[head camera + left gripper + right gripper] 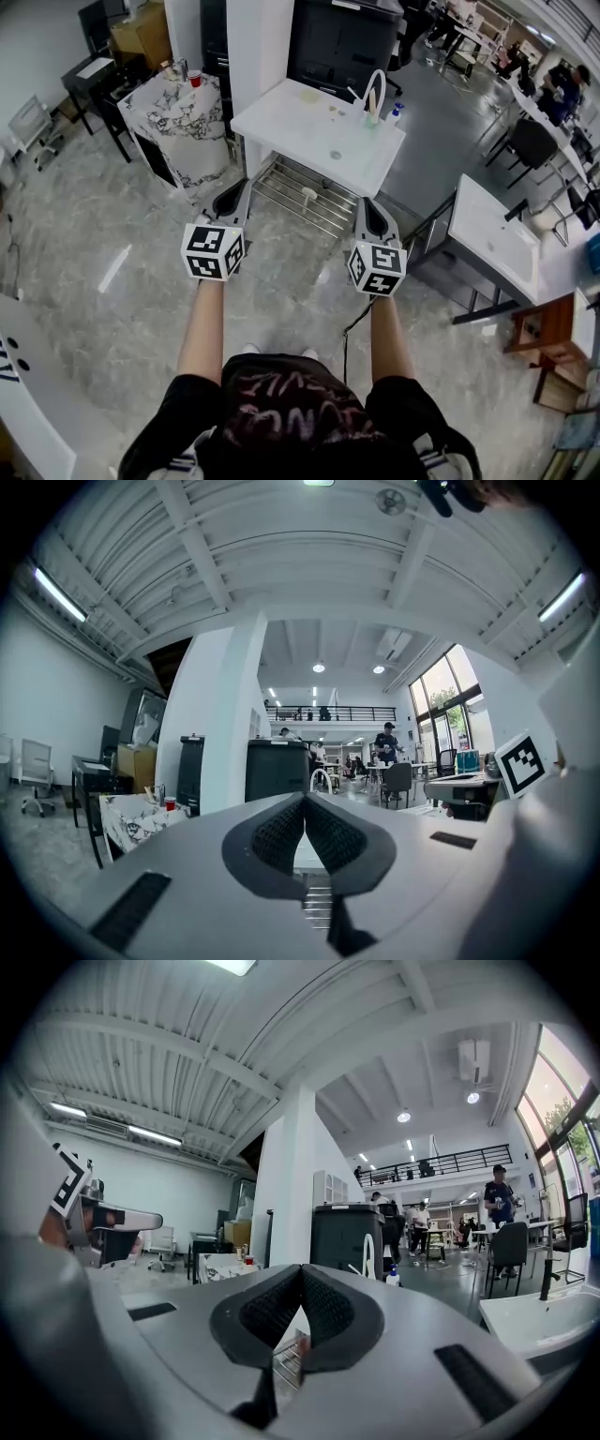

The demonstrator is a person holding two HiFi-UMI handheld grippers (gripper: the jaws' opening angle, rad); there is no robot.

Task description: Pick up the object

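Grippers are both held level over a grey marbled floor [112,309], side by side and apart, at the ends of the person's bare forearms. The left gripper [245,185] is clenched: in its own view the ribbed pads [281,834] meet at the tips [304,799] with nothing between them. The right gripper [364,202] is likewise clenched and empty, its dark pads [330,1311] touching at the tip [301,1270].

Ahead of both grippers, well clear of the tips, stands a white table [281,122]. On its far corner, ahead and slightly to the right of the right gripper, a white arched piece [374,94] stands upright, with a small blue-capped bottle [397,112] just beside it. A few small flat bits lie on the tabletop, too small to name. Under the table, nearest the tips and between the two grippers' lines, is a wire shelf [323,211] with a small pale item [307,194] lying on it. Which of these is the thing to be picked up cannot be told; neither gripper touches any of them.

Ahead and to the left of the left gripper is a marble-patterned table [183,122] carrying a red cup [195,80]. To the right of the right gripper sits a white basin unit [495,239]. Behind the white table stands a dark cabinet [342,42].
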